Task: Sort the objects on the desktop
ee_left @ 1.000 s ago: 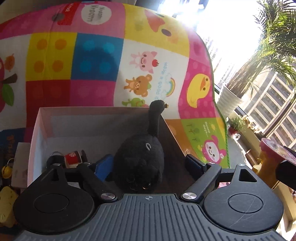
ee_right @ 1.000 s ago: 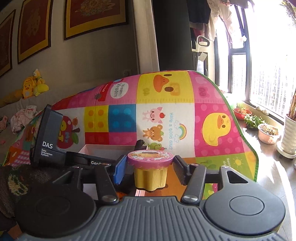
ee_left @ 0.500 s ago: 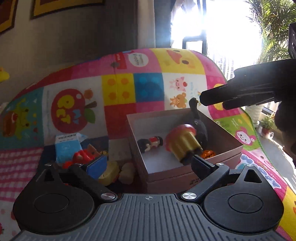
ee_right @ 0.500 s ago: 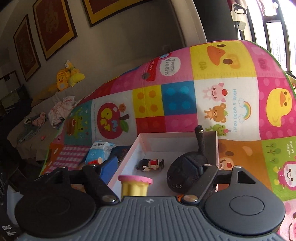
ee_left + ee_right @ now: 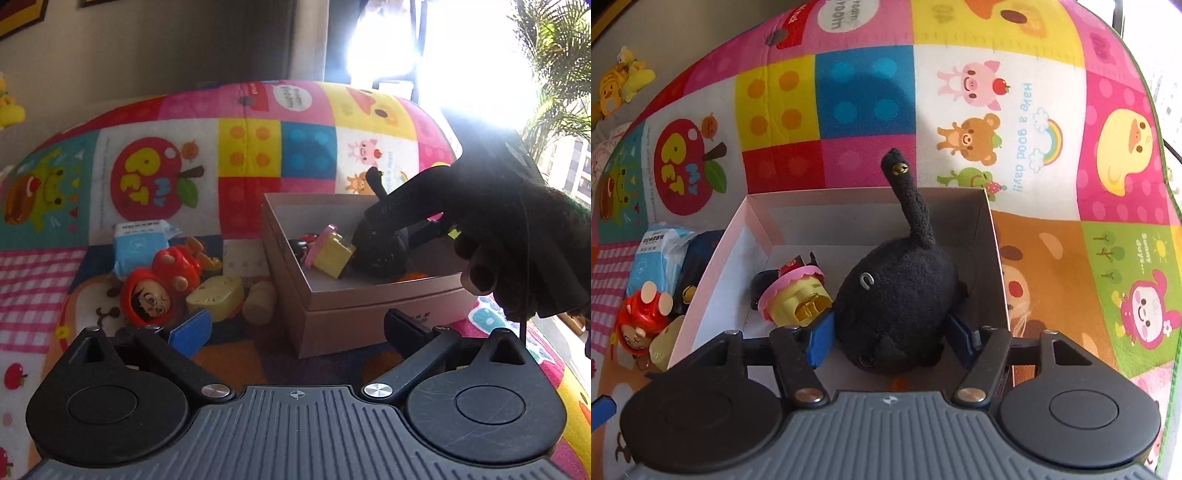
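Observation:
A pinkish cardboard box (image 5: pixel 369 314) (image 5: pixel 993 236) sits on the colourful play mat. Inside lie a black plush cat (image 5: pixel 897 291) (image 5: pixel 380 254), a yellow cup with a pink lid (image 5: pixel 792 295) (image 5: pixel 330 253) on its side, and a small dark figurine behind it. My right gripper (image 5: pixel 891 341) (image 5: pixel 364 240) reaches down into the box, its jaws closing with the plush cat between the blue pads; I see no squeeze on it. The cup lies just outside its left finger. My left gripper (image 5: pixel 295 332) hangs wide open and empty in front of the box.
Left of the box lie a red doll toy (image 5: pixel 159 284) (image 5: pixel 639 314), a yellow block (image 5: pixel 216 297), a beige piece (image 5: pixel 260 301) and a blue-white tissue packet (image 5: pixel 140 240) (image 5: pixel 661 254). A gloved hand (image 5: pixel 517 240) holds the right gripper. Bright window and plants stand at the right.
My left gripper let go of the plush cat in the box, opened and drew back to the left. My right gripper dropped the yellow cup into the box and sank over the cat.

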Tool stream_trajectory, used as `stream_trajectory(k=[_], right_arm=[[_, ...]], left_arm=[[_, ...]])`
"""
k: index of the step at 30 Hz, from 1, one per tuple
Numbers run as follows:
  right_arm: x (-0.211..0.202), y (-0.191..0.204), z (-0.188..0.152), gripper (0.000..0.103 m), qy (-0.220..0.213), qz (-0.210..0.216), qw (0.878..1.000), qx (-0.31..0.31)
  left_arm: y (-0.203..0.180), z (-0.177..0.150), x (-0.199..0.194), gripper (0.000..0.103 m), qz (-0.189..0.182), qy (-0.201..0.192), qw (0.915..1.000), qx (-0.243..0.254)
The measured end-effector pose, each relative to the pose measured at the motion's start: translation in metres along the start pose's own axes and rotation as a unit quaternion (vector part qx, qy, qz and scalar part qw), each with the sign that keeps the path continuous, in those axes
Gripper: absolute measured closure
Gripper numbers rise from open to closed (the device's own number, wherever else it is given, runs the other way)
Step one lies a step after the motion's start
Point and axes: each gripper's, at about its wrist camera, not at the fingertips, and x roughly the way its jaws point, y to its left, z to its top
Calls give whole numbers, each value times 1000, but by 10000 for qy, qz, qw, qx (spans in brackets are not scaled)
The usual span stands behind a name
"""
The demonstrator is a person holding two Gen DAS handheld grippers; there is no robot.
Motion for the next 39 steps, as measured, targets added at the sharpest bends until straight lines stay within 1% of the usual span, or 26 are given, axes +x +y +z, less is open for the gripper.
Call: stream_trajectory(k=[1,3,4,5,9,14,16,17,20,24,27,28,30,31,33,35,36,38,39], right_arm=[[0,8,0,44,-118,-140,9993,-331],[0,18,-3,46,-360,-507,9938,-926],[1,18,-3,46,-418,-668,9908,-1104],[2,15,-3,46,-428,-696,9902,-1134],[-6,-6,0,47,-505,-443,9935,-919],[-23,-8,-7,47,-806,-329,9919,-922],[-36,-11,-12,47,-934,-150,9920,-839],[-45,-12,-15,47,-1024,9,9916,-794],[-72,-6,-22,47,-1266,331,9883,-789],[-102,23,-33,47,-1517,747,9783,-1199],[-116,48,-48,47,-1731,789,9670,-1697],[-116,51,-52,46,-1760,813,9656,-1735],[-110,50,-59,46,-1647,853,9698,-1586],[-106,47,-62,46,-1620,788,9724,-1484],[-100,32,-66,45,-1673,599,9778,-1113],[-96,8,-66,34,-1710,358,9830,-566],[-93,-7,-66,32,-1705,180,9849,-244],[-85,-35,-65,32,-1528,-18,9878,285],[-79,-49,-66,32,-1369,24,9892,528]], left_arm=[[2,-1,0,1,17,10,10000,-26],[6,-3,0,1,44,15,10000,-80],[8,-3,0,1,53,11,9999,-97],[9,-3,-1,1,68,8,9999,-115],[16,-4,2,1,137,59,9997,-186],[20,-5,1,1,230,68,9995,-219],[23,-6,-1,0,284,66,9994,-204],[25,-7,-1,0,325,78,9993,-188],[35,-11,-1,0,550,144,9983,-139],[56,-17,0,0,1040,179,9941,-248],[71,-15,-5,0,1236,155,9911,-461],[74,-14,-7,0,1276,126,9905,-497],[74,-11,-10,0,1172,112,9914,-570],[71,-9,-10,0,1004,135,9932,-570],[55,-8,-6,0,475,160,9980,-374],[36,-8,1,0,-120,228,9996,-67],[27,-9,6,0,-320,291,9991,45],[12,-10,14,0,-491,343,9980,220],[6,-12,19,0,-548,357,9974,296]])
